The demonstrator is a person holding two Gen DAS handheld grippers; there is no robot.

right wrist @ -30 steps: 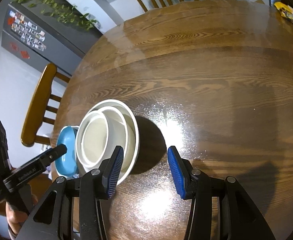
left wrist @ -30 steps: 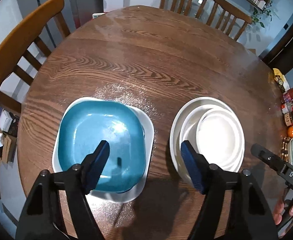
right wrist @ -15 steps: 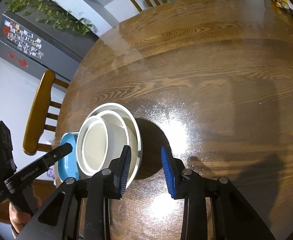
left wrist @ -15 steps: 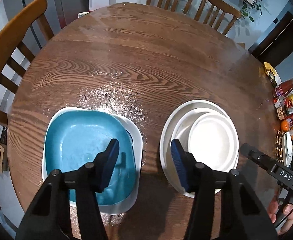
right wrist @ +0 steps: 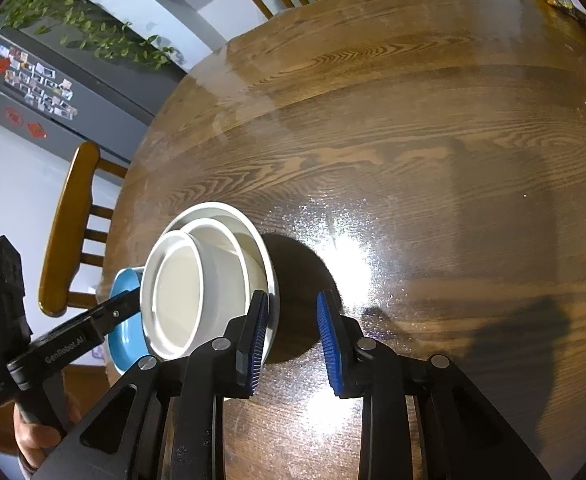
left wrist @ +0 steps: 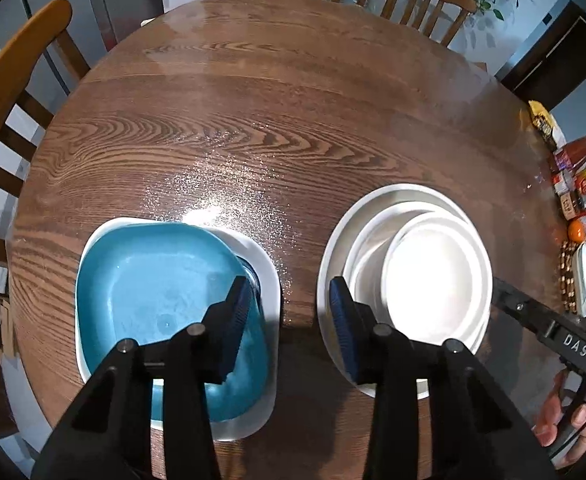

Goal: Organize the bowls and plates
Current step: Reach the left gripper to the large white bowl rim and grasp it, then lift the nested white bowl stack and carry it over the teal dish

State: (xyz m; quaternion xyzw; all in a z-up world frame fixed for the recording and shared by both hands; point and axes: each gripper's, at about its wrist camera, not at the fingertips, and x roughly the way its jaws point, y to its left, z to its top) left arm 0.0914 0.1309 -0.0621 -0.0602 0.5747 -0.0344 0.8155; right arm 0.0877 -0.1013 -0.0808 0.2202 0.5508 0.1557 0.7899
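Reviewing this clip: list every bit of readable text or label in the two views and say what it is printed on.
"DAS": on the black body of the right gripper, seen from the left wrist view.
"GenRobot.AI": on the black body of the left gripper, seen from the right wrist view.
Labels on the packets and bottles at the table edge: too small to read.
Fridge magnets: too small to read.

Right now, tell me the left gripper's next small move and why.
Probably lift the left gripper clear: its jaws have just been closing on nothing, the blue dish already sits in the white square plate, and the round bowls are nested.
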